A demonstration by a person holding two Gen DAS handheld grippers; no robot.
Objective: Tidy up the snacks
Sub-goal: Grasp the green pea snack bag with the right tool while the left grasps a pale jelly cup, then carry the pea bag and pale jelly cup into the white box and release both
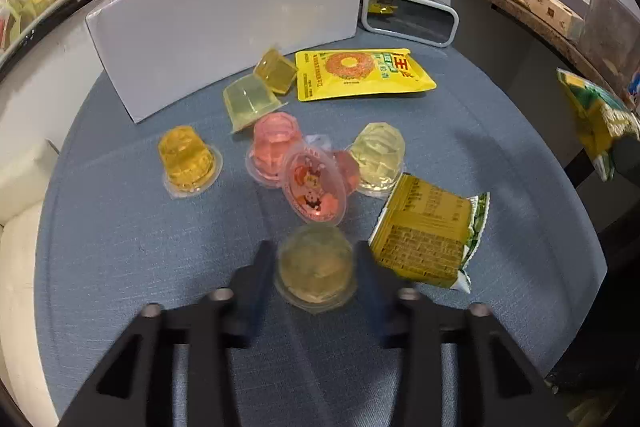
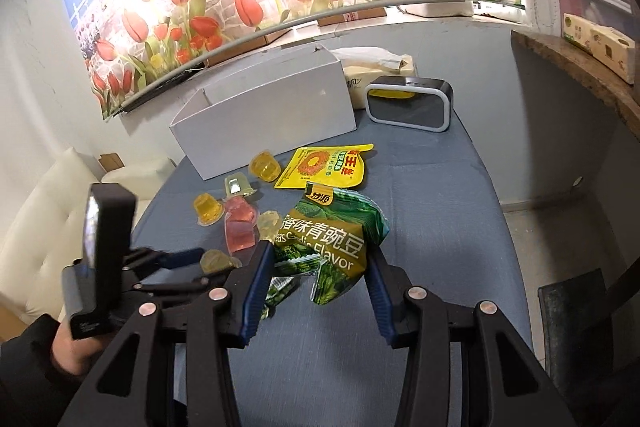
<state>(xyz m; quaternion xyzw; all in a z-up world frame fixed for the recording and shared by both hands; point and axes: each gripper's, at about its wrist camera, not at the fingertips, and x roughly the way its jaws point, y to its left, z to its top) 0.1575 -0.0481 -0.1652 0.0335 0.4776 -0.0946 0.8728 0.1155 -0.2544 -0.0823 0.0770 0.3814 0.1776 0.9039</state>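
Blue table [image 1: 120, 247], claws [image 1: 314, 267] on snacks

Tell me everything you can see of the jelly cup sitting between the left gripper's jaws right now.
The jelly cup is a small clear plastic cup of pale yellow-green jelly, standing upside down on its wider sealed rim on the blue cloth. It looks sealed and undamaged, slightly blurred. The left gripper has its blue-padded jaws closed against the cup's two sides. A yellow snack packet lies close at its right; whether they touch is unclear. A pink jelly cup on its side lies just beyond.
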